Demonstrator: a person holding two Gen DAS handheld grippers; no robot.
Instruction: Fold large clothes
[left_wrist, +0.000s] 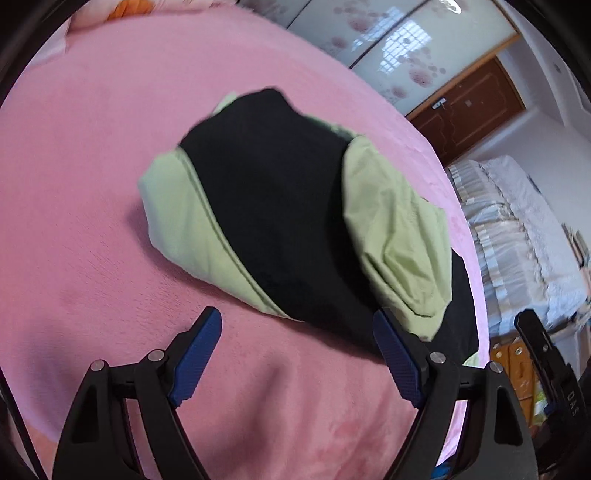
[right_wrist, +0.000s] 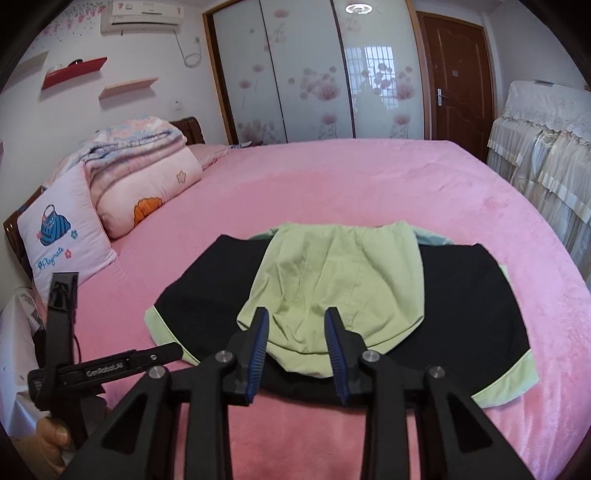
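Bed (right_wrist: 369, 177) — covered by a pink sheet, it fills both views and carries the work. A folded quilt (right_wrist: 147, 162) and a pillow (right_wrist: 62, 229) lie well apart at its head.

Garment (right_wrist: 351, 288) — a black and pale-green piece of clothing lying near the front edge of the bed. Its sides appear already brought inward: a green sleeve (right_wrist: 332, 280) lies across the black body, and a second green panel (left_wrist: 399, 236) shows folded over in the left wrist view. Judged from this, the side folds are done; the lengthwise fold, bringing the hem up toward the collar, and any final smoothing remain.

Left gripper (left_wrist: 297, 323) — angled down toward the near edge of the garment, fingers wide apart with only bare sheet and the hem region between them; nothing is held. A hand (right_wrist: 55, 439) grips its handle at the lower left of the right wrist view.

Right gripper (right_wrist: 297, 321) — tilted down over the near end of the green sleeve, fingers partly apart; cloth lies between them, yet the pads do not visibly press it.
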